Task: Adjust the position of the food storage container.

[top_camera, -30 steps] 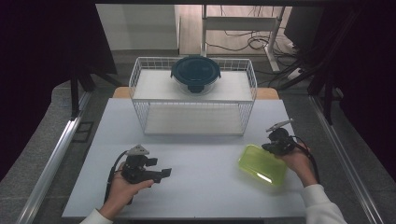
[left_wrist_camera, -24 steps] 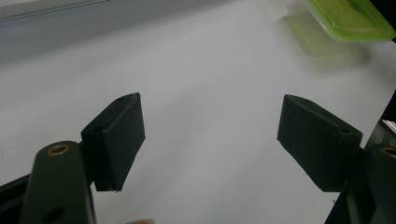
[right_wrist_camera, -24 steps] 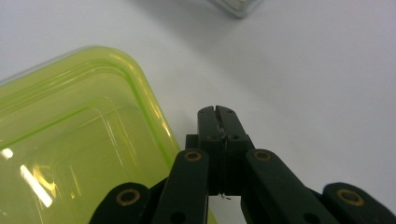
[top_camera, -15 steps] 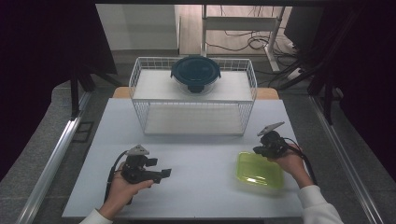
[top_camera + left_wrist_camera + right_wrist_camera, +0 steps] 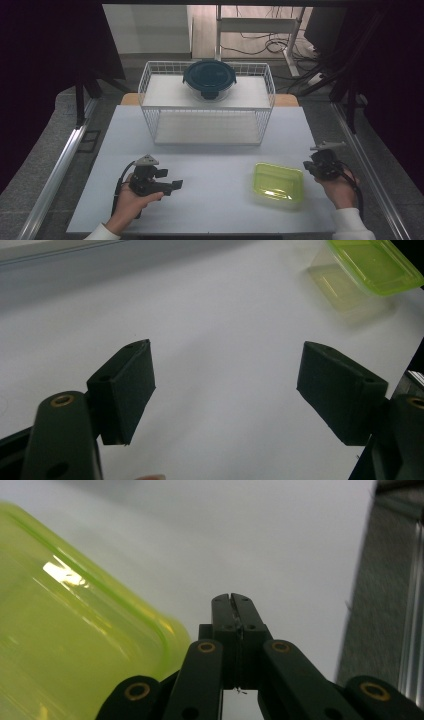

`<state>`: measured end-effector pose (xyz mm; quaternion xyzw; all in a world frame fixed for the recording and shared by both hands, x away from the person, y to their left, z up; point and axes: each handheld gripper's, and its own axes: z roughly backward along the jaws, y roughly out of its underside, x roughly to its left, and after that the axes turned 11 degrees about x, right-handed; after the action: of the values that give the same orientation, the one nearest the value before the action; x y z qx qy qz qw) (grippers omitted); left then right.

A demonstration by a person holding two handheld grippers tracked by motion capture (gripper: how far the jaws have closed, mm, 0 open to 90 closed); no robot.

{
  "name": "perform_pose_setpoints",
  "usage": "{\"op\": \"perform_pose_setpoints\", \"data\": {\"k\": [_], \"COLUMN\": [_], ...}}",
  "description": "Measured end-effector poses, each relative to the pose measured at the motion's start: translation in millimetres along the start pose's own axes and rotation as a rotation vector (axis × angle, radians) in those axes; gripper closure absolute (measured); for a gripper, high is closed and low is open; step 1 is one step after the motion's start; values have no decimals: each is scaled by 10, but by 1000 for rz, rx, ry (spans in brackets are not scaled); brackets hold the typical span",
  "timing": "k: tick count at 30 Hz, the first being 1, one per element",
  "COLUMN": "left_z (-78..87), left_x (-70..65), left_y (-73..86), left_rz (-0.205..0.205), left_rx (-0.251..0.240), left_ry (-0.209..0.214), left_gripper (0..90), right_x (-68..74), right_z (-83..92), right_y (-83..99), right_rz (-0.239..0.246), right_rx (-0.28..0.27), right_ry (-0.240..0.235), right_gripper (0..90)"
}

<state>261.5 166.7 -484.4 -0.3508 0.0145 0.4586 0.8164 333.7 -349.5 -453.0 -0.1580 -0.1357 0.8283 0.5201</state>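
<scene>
Jaws beside one green container [image 5: 278, 182] (lidded)

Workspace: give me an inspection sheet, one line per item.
Surface: white table, bare between the hands.
Job's things: green container flat on the table, free of both grippers.
Clutter: wire basket at the far edge; dark-lidded round bowl on its top shelf.
Grippers: left gripper jaws wide apart, nothing between; right gripper shut, empty, beside the container.
Cables: one trails from each gripper; more on the floor behind.
Surroundings: dark curtains, metal rails either side.
</scene>
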Motion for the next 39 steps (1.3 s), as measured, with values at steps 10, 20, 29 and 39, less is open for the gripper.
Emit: {"op": "perform_pose_setpoints", "data": {"k": [10, 20, 29, 39], "left_z": [-19, -24, -22, -18], "left_x": [-3, -2, 1, 16], "left_y": [-7, -5, -5, -6], "left_rz": [6, 8, 7, 7], "left_rx": [0, 3, 4, 5], "left_ry": [0, 0, -2, -4], "left_gripper": [226, 226, 226, 226], "right_x": [130, 251, 449, 752], "right_z": [-110, -113, -121, -128], "right_y": [209, 149, 77, -6], "right_rz": [5, 34, 82, 166], "right_rx": [109, 117, 107, 100], "right_ry": [13, -45, -91, -125], "right_gripper": [891, 891, 891, 891]}}
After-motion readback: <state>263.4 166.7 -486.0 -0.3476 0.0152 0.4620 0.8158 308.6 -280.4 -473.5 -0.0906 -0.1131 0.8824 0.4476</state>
